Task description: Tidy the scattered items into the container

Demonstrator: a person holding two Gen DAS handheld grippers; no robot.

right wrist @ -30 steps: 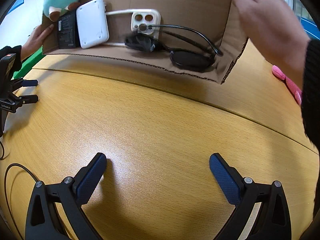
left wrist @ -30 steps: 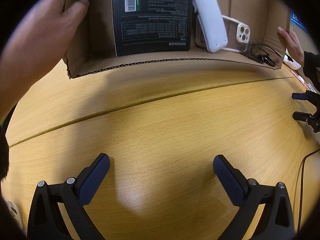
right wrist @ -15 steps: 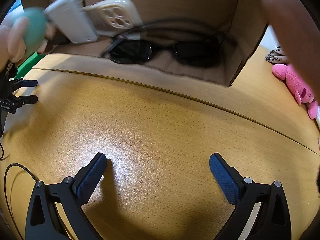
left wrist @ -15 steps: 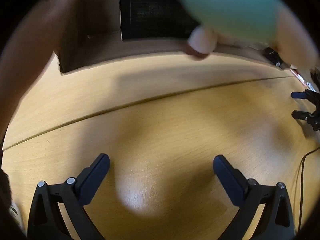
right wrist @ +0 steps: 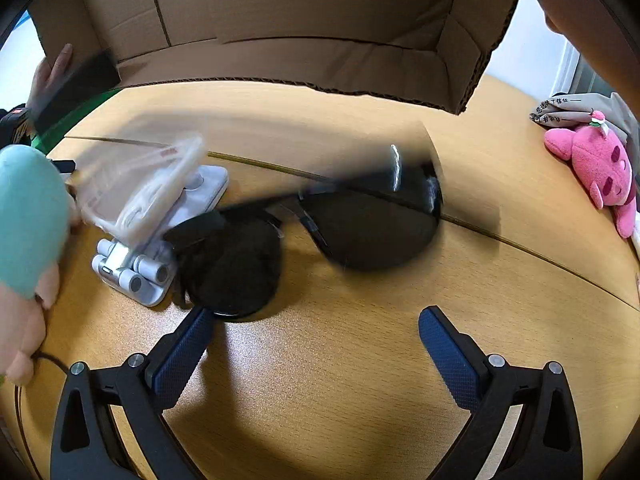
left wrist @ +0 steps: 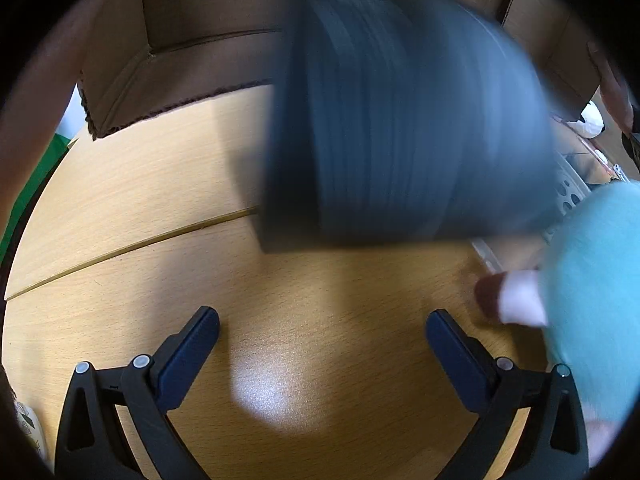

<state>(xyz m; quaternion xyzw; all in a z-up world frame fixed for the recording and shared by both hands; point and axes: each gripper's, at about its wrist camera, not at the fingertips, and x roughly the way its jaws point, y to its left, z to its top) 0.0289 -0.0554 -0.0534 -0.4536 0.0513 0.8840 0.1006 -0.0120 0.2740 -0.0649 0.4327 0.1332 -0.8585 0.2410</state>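
Hands hold a cardboard box (left wrist: 192,8) tipped with its opening toward me; its inside (right wrist: 320,12) looks empty. A blurred dark flat box (left wrist: 400,120) tumbles out just above the table. Black sunglasses (right wrist: 360,224) lie on the wood, one lens touching my right gripper's left finger. Beside them are a white folding stand (right wrist: 136,264), a blurred clear phone case (right wrist: 148,184) and a teal plush toy (right wrist: 28,216), which in the left wrist view (left wrist: 592,300) sits at the right. My left gripper (left wrist: 322,320) and right gripper (right wrist: 316,316) rest open on the table, holding nothing.
A pink plush toy (right wrist: 600,168) and a printed grey cloth (right wrist: 576,106) lie at the far right. A hand (right wrist: 52,72) grips the box's left wall and an arm (right wrist: 580,20) reaches its right side. A thin black cable (right wrist: 48,360) runs by the teal plush.
The box has been tipped further and lifted. The dark box, sunglasses, white stand, phone case and teal plush have spilled out of it onto the table. Neither gripper has moved.
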